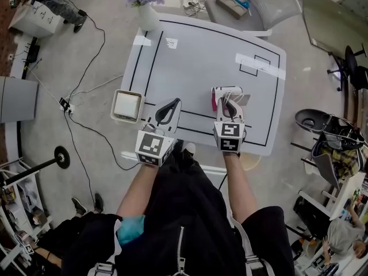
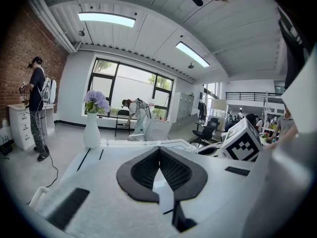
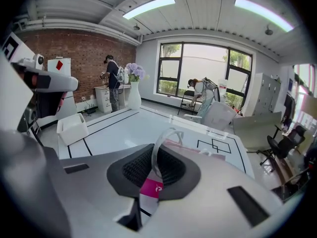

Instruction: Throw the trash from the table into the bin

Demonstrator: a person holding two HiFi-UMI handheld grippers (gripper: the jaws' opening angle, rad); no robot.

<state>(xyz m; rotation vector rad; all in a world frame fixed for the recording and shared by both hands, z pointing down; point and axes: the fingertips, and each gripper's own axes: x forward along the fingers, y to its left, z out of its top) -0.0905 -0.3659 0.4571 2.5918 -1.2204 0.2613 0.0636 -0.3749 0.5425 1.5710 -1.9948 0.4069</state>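
My right gripper [image 1: 230, 104] is shut on a piece of trash [image 1: 222, 93], a clear plastic wrapper with a pink label. It hangs a little above the near right part of the white table [image 1: 195, 56]. In the right gripper view the wrapper [image 3: 153, 187] loops up between the dark pads. My left gripper [image 1: 173, 103] is over the table's near edge, left of the right one. Its jaws meet at the tips with nothing between them [image 2: 159, 150]. The bin [image 1: 118, 115], a small white square box, hangs at the table's left edge, left of the left gripper, and also shows as the bin [image 3: 73, 128].
A white vase with purple flowers [image 1: 146, 11] stands on the table's far left corner. A grey chair [image 1: 271, 3] is beyond the far side. Cables [image 1: 86, 125] run over the floor at the left. Clutter and a seated person [image 1: 339, 234] are at the right.
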